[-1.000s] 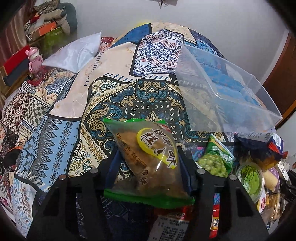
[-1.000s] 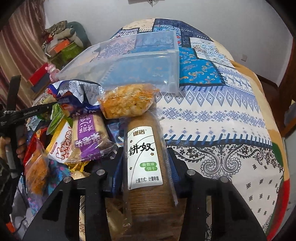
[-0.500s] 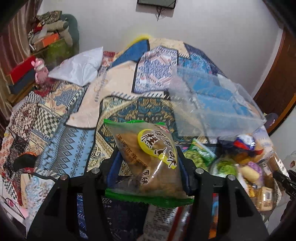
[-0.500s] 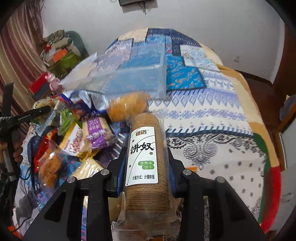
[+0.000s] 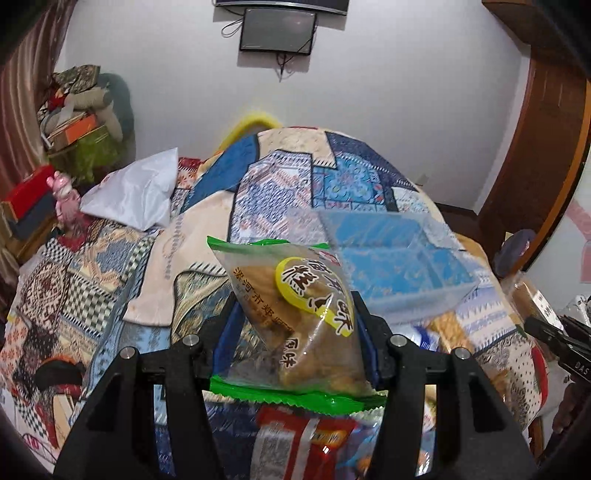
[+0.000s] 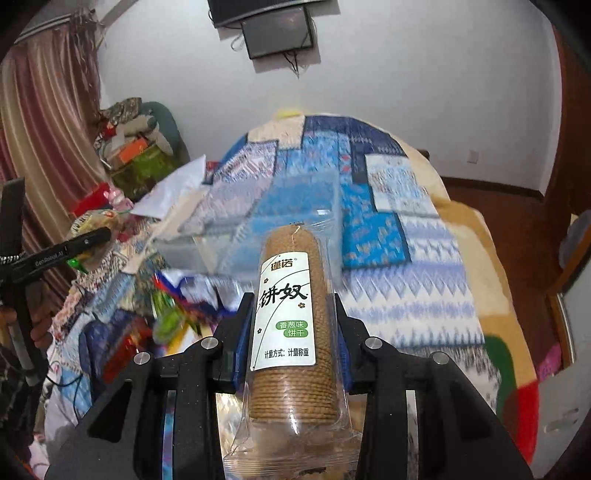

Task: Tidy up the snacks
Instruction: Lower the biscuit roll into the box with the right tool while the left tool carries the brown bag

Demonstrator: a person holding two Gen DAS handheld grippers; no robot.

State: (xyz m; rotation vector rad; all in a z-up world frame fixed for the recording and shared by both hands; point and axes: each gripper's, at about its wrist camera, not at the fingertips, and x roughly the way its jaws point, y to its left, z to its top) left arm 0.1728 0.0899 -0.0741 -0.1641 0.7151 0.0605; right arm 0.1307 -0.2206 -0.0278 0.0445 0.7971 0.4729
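My left gripper [image 5: 295, 317] is shut on a clear snack bag with green edges and a yellow label [image 5: 295, 317], held up above the bed. My right gripper [image 6: 291, 314] is shut on a clear-wrapped roll of brown biscuits with a white label [image 6: 290, 314], also lifted. A clear plastic bin [image 5: 395, 273] lies on the patterned bedspread ahead of both; in the right wrist view the bin [image 6: 258, 221] is blurred, beyond the roll. A pile of snack packs [image 6: 155, 317] lies left of and below the roll. A red pack [image 5: 295, 443] lies under my left gripper.
The patterned bedspread [image 5: 110, 295] covers the bed. A white pillow [image 5: 136, 195] lies at the far left. Boxes and bags [image 5: 74, 125] are stacked beside the bed at the back left. A dark screen [image 5: 277, 35] hangs on the wall. A wooden door [image 5: 535, 166] is at the right.
Both grippers have risen and pulled back from the snack pile with their packs. The bin and the pile now look farther off and lower in both views.
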